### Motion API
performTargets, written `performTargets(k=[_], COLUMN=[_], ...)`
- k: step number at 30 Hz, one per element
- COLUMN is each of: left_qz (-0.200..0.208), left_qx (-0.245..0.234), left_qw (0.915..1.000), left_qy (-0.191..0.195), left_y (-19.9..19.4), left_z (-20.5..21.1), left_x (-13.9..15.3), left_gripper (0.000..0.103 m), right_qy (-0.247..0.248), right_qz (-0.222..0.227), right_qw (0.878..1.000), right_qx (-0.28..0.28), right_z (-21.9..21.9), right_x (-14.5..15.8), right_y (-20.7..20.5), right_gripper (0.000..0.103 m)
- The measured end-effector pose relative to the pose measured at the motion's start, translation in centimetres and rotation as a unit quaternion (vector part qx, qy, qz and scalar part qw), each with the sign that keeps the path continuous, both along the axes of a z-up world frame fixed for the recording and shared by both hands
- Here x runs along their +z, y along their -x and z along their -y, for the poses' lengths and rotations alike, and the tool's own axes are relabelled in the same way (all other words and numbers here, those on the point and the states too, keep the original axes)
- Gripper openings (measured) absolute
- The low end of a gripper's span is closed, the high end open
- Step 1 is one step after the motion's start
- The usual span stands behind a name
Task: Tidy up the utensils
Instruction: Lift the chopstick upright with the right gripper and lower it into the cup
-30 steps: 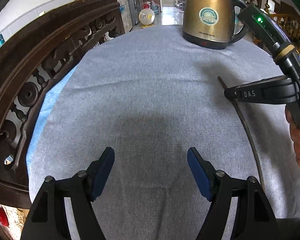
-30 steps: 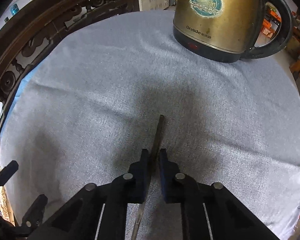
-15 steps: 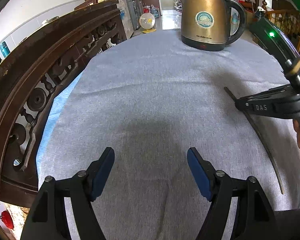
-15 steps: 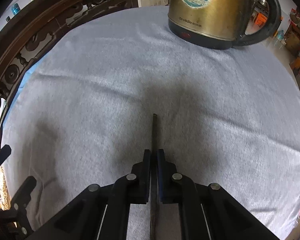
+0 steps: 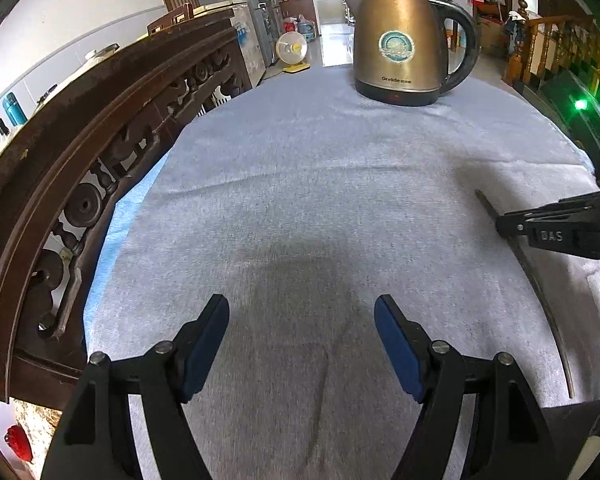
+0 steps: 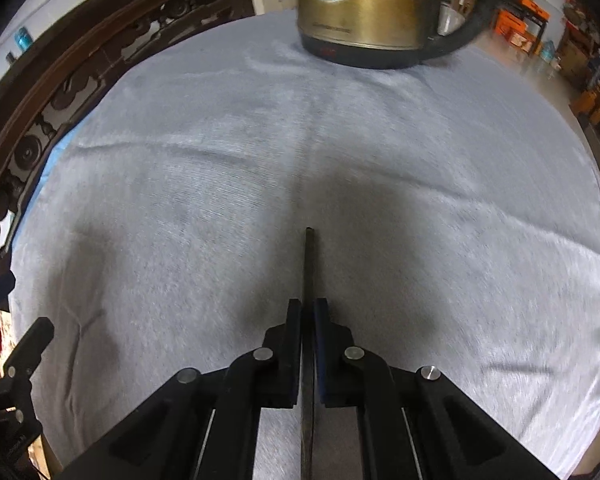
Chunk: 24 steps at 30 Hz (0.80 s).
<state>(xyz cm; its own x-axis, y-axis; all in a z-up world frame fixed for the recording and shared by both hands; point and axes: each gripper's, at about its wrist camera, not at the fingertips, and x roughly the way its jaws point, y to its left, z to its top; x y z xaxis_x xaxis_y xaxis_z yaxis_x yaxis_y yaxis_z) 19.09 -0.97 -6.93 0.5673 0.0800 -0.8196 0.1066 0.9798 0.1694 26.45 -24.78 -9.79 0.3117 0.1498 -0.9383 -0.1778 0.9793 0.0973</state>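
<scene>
Now your right gripper (image 6: 308, 308) is clamped tight on a thin dark chopstick (image 6: 309, 264), its blue pads pressed against the stick's sides, where a second ago they stood slightly apart around it. The stick has also swung from a slant to run straight out between the fingers, its blunt square tip pointing toward the kettle (image 6: 364, 8). That suggests the grip is secure and the lift or carry has begun; the blur in the right wrist view fits a hand in motion.

Nearest you, your left gripper (image 5: 300, 336) hangs wide open and empty over the cloth (image 5: 300, 184), well on the near side of the kettle. Its pads are flat, dark blue and rubbery, set on black plastic arms with silver rivets.

From the left wrist view, the chopstick (image 5: 540, 288) shows as a long, slender, slightly curved-looking rod running back toward you from the right gripper (image 5: 500, 226), nearer you than the kettle; whether it touches the cloth I cannot tell.

The cloth is pale grey-blue, soft and napped, with shallow creases. Beyond it the kettle (image 5: 400, 44) stands upright at the far edge, brushed bronze metal with a black base and handle. To the kettle's left runs a carved dark wooden rail (image 5: 100, 128).
</scene>
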Motion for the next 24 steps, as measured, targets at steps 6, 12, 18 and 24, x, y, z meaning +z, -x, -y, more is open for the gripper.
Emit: performTargets(k=[6,12,18,24], left_qz=[0.009,0.019,0.034,0.05], left_qx=[-0.005,-0.008,-0.012,-0.018], left_qw=[0.9999,0.9998,0.9993,0.9985], left_qy=[0.003,0.003,0.007,0.013], left_y=[2.0,4.2,6.6,8.7], left_z=[0.5,1.1,1.2,1.3], left_x=[1.2,2.3,3.8,5.4], left_gripper=[0.076,0.076,0.076,0.076], right_qy=[-0.035,-0.078,-0.107,-0.133], right_qz=[0.04,0.106,0.169,0.215], right_qw=[0.998,0.989,0.975,0.961], right_qx=[-0.03,-0.064,-0.093,-0.117], right_z=[3.6,5.8,6.8,6.9], right_x=[3.1,7.0,9.8,12.0], right_y=[3.8,8.2,12.8,16.8], right_gripper=[0.006,0.006,0.006,0.006])
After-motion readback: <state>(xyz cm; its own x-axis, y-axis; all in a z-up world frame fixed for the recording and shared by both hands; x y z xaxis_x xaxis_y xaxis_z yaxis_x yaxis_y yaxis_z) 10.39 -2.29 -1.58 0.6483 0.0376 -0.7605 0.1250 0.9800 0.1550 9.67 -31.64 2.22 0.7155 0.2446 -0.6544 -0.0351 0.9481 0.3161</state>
